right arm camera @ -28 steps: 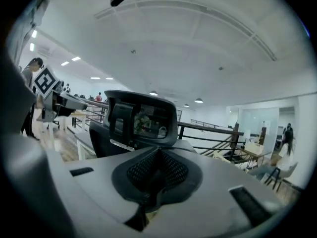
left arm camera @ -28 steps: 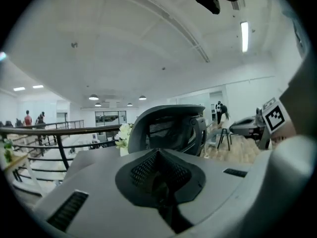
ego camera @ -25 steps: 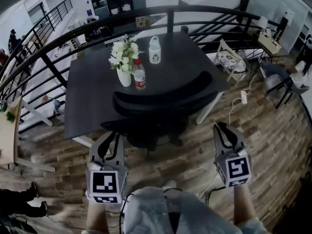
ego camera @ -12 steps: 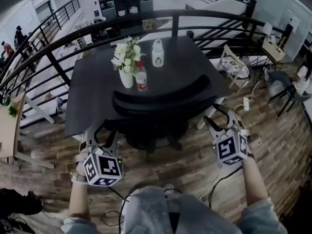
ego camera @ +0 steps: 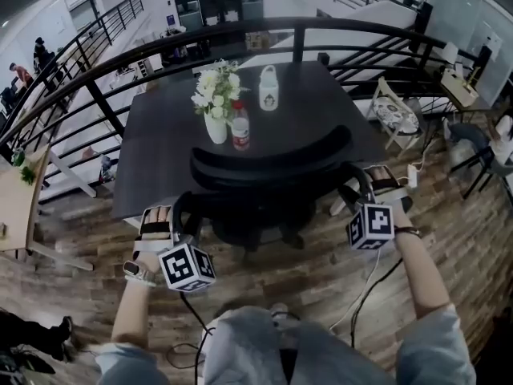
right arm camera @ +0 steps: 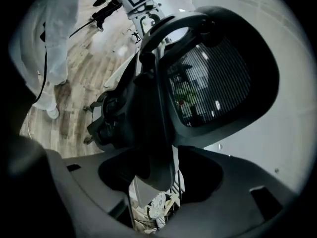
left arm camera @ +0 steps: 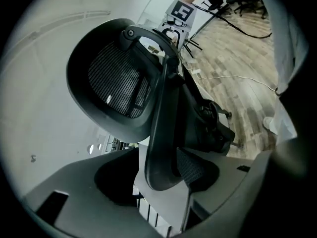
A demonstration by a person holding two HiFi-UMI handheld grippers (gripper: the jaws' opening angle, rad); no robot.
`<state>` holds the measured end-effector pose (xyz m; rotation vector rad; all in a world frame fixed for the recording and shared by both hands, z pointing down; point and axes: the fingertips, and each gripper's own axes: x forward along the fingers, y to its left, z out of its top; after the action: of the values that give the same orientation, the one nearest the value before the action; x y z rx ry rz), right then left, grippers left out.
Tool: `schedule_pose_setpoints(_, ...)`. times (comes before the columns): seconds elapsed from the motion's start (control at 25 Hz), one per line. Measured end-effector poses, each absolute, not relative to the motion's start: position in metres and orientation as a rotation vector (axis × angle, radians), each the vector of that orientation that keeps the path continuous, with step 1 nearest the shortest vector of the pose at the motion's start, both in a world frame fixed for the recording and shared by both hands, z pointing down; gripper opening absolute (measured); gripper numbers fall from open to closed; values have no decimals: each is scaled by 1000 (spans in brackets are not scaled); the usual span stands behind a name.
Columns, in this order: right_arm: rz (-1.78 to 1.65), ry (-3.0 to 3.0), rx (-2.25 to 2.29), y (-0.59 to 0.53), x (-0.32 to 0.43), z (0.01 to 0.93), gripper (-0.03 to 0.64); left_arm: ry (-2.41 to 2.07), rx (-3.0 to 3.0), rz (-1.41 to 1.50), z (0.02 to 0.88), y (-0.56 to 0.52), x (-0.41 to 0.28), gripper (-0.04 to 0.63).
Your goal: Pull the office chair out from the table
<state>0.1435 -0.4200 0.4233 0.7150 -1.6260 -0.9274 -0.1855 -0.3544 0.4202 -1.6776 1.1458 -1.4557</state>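
Both my claws have just been opening wide: left claw at nine o'clock of the chair, right claw at three. The backrest edge sits ungripped between each one's jaws. The chair is tucked under the table.

No legible text, bottle label too small to read

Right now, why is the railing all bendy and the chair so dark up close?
Head view: the wide lens bows the railing into an arc and darkens the corners. Left gripper view: the office chair is a dark shape against a bright background, inside a round black border. Right gripper view: same, with light showing through the chair's mesh.
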Motion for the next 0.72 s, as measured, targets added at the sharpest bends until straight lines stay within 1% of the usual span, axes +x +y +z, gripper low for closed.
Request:
schedule_pose_setpoints(0.28,-944,-1598,704,-430,144,433,242,1163,-1641,-1442,433,-368,-177,252)
schedule_pose_setpoints(0.36,-953,-1599,727,-433,142,432,241,1177,-1601,-1437,433,-374,-179,241)
schedule_pose_setpoints(0.44,-981,-1579,743,-436,142,429,222,1172,-1560,-1443,433,-378,-180,215)
schedule_pose_setpoints(0.48,-988,-1573,747,-436,142,428,197,1157,-1543,-1454,434,-378,-179,209)
schedule_pose_setpoints(0.72,-972,-1553,774,-437,144,429,193,1100,-1545,-1457,434,-379,-177,202)
